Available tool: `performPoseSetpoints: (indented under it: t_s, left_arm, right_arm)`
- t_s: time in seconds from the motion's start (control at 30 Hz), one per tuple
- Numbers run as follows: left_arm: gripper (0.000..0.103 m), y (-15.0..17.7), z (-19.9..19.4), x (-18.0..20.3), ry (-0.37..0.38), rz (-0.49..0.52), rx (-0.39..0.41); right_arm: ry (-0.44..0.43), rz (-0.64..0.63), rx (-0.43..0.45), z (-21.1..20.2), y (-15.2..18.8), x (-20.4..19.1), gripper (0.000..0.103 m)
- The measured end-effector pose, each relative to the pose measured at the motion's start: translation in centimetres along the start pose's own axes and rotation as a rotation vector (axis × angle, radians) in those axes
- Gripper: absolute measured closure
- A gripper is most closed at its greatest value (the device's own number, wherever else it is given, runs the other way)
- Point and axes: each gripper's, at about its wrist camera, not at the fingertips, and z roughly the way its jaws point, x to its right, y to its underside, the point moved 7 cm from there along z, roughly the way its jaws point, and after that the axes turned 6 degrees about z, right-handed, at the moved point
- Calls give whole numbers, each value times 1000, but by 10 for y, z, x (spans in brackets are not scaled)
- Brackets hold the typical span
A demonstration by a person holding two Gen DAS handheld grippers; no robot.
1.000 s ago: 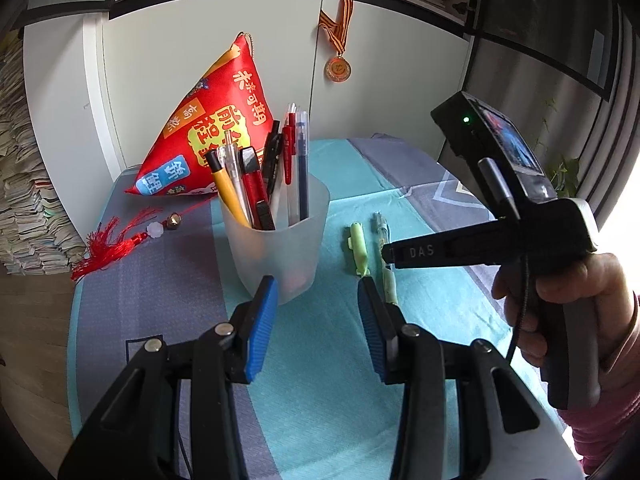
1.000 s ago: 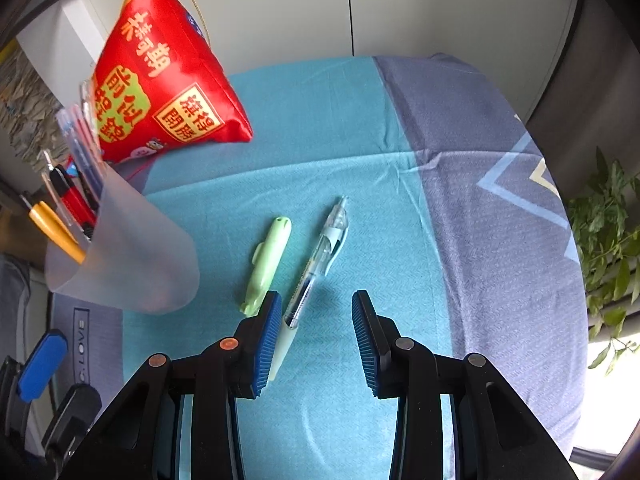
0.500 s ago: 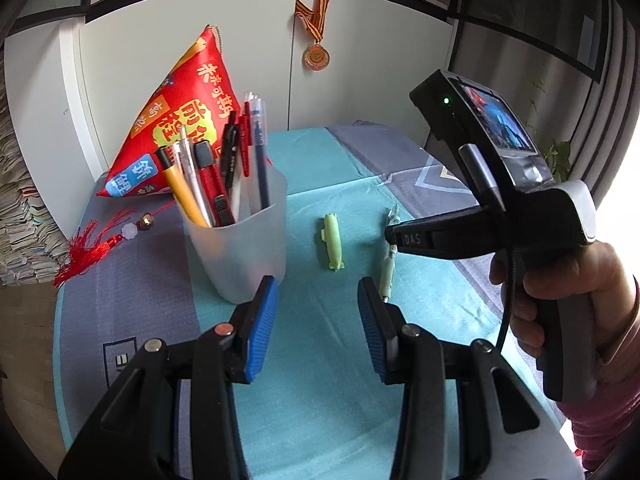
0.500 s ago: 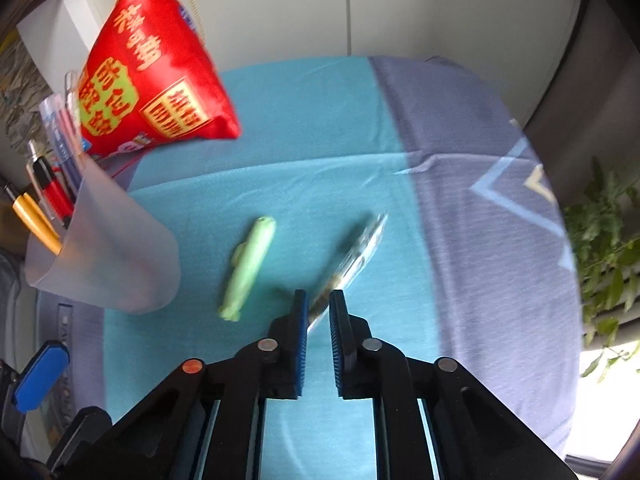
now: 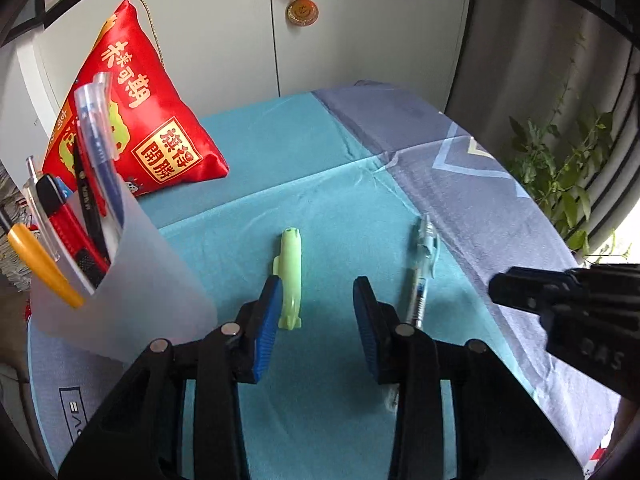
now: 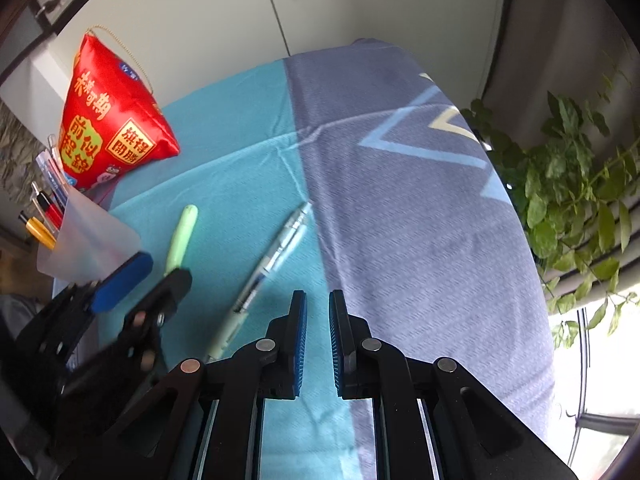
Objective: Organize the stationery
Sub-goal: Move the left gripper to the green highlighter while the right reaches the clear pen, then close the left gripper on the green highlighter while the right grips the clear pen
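Note:
A light green pen (image 5: 291,276) and a clear gel pen (image 5: 422,268) lie side by side on the teal and purple cloth. My left gripper (image 5: 316,320) is open just above the cloth, its left pad beside the green pen's near end. A frosted cup (image 5: 124,288) holding several pens stands to its left. My right gripper (image 6: 318,328) is almost shut with nothing between its pads, to the right of the gel pen (image 6: 272,256). The green pen (image 6: 182,236), the cup (image 6: 90,244) and my left gripper (image 6: 140,276) also show in the right wrist view.
A red triangular cushion (image 5: 136,120) with gold writing sits at the back left of the table, against white cabinet doors where a medal (image 5: 302,10) hangs. A leafy plant (image 6: 576,200) stands beyond the table's right edge.
My left gripper moved forward and right, down to the green pen. My right gripper closed from open to nearly shut and shifted right, off the gel pen, which stayed on the cloth.

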Motion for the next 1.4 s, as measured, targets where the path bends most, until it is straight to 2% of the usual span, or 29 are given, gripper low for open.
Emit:
performPoseSetpoints:
  t_s: [0.13, 0.17, 0.2, 0.27, 0.5, 0.6, 0.77, 0.83, 0.93, 1.23, 1.4]
  left_arm:
    - [71, 0, 16, -1, -42, -2, -33]
    - [79, 2, 18, -1, -34, -1, -43]
    - [92, 2, 18, 1, -12, -8, -37]
    - [92, 4, 16, 4, 26, -6, -49]
    - [92, 40, -24, 11, 157, 0, -45]
    - [92, 60, -44, 6, 181, 7, -49]
    - [91, 95, -65, -5, 143, 38, -56]
    - [91, 102, -68, -10, 112, 37, -49]
    - [91, 109, -67, -16, 108, 13, -49]
    - [90, 110, -58, -15, 104, 10, -46]
    - [73, 115, -67, -16, 111, 14, -24]
  right_arm:
    - [-8, 37, -7, 1, 6, 16, 92]
    - [-11, 43, -9, 2, 7, 20, 92]
    - [-16, 51, -11, 2, 6, 23, 92]
    - [-25, 60, -11, 2, 6, 24, 92]
    - [-56, 71, -17, 5, 5, 22, 92]
    - [-62, 83, -23, 8, 1, 20, 92]
    - [-80, 84, -39, 16, -8, 8, 91]
    - [-82, 104, -48, 20, -15, 5, 86]
    - [-83, 145, -51, 26, -25, 1, 79]
    - [-74, 187, -80, 35, -40, -14, 78]
    - [6, 146, -75, 42, -45, -28, 78]
